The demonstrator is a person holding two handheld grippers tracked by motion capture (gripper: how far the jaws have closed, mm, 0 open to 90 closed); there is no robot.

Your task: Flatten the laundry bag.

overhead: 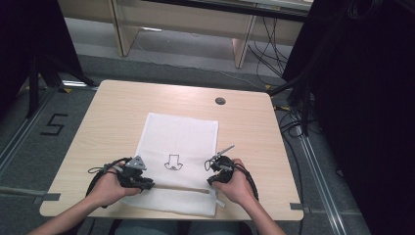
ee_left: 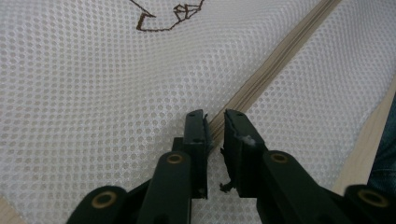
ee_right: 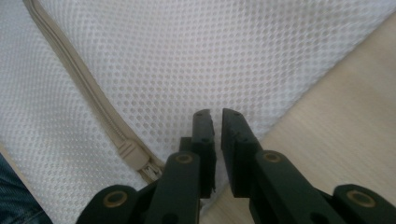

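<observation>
Left gripper view: zipper (ee_left: 261, 79) runs between parted fingers (ee_left: 196, 135).

Black grippers (overhead: 147, 184) w/ brass-ringed screws, looping cables, bare forearms.

High view overlooks table (overhead: 112, 112); gripper views (close) share mesh bag (overhead: 178, 132).

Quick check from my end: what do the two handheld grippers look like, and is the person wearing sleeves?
Both the left gripper and the right gripper are black, each trailing a looped black cable. The left carries a grey three-cornered plate on top. Their fingers are flat black bars with brass-coloured pivot rivets. No sleeves: the forearms are bare.
</observation>
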